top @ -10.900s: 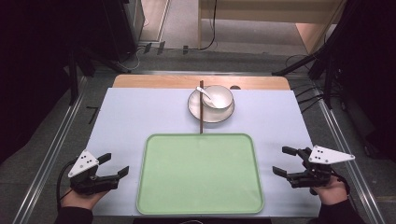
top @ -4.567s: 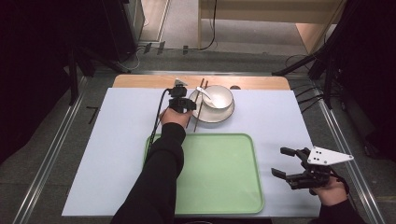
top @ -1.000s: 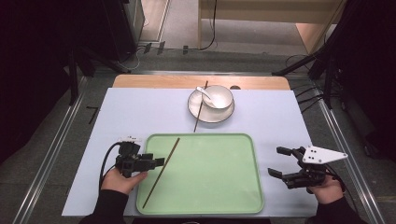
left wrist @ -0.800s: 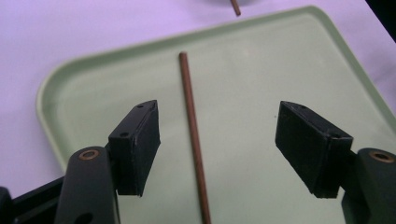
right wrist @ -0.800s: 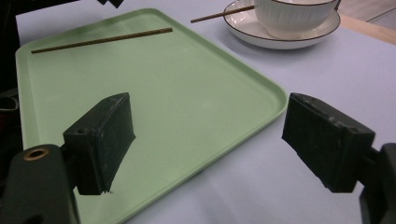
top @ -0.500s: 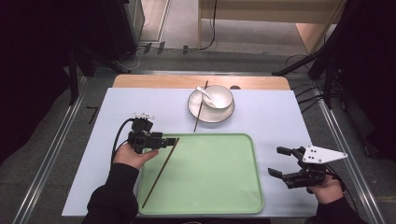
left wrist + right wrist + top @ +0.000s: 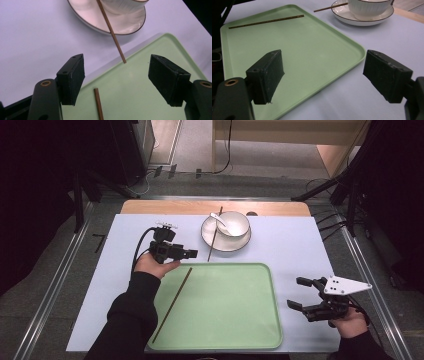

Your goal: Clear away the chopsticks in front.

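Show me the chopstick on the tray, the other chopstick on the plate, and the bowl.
Chopstick on the tray (image 7: 172, 304), high view, mid-shaft.
Chopstick on the plate (image 7: 214, 236), high view, mid-shaft.
Bowl (image 7: 236, 225), high view, inner wall.

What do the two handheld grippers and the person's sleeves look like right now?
Both are black two-jaw tools with blocky rectangular pads. The left gripper trails a black cable; the right gripper carries a grey three-cornered plate with small dark holes. The person wears dark long sleeves.
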Available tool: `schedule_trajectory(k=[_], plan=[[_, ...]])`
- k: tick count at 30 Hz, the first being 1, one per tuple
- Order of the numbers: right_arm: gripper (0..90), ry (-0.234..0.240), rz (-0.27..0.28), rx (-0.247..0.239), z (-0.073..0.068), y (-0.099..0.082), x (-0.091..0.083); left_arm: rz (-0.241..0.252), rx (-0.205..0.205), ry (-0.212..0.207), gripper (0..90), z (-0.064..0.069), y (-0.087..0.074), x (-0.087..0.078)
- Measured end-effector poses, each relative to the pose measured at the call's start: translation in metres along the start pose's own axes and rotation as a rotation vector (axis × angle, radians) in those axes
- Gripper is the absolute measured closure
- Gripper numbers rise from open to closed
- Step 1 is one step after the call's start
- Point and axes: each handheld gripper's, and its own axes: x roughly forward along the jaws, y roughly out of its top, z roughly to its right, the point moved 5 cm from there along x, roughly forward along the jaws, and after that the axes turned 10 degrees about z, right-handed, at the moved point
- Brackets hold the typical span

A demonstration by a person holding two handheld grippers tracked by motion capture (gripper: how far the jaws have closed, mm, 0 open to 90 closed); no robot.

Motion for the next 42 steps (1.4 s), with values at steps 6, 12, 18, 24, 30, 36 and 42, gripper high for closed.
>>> schedule_trajectory(k=[6, 12, 18, 24, 30, 36, 42], plan=[[17.4, -0.003, 0.002, 0.006, 0.000, 0.000, -0.002, 0.001, 0.013, 0.001, 30.3, 0.003, 0.018, 0.017], [17.4, -0.005, 0.002, 0.005, 0.000, 0.000, -0.003, -0.009, 0.014, 0.010, 29.5, 0.008, 0.034, 0.038], [17.4, -0.003, 0.010, 0.006, 0.000, 0.000, -0.003, -0.032, 0.024, 0.019, 32.7, 0.009, 0.043, 0.064], [17.5, -0.004, 0.010, 0.004, 0.000, 0.000, -0.004, -0.077, 0.056, 0.069, 42.7, 0.008, 0.048, 0.091], [17.5, -0.008, 0.015, 0.007, 0.000, 0.000, -0.006, -0.102, 0.039, 0.108, 51.7, 0.000, 0.049, 0.105], [17.5, -0.009, 0.014, 0.007, 0.000, -0.001, -0.007, -0.105, 0.001, 0.120, 59.0, -0.004, 0.046, 0.114], [17.5, -0.009, 0.018, 0.008, 0.000, -0.001, -0.008, -0.107, -0.031, 0.120, 67.6, -0.006, 0.043, 0.122]])
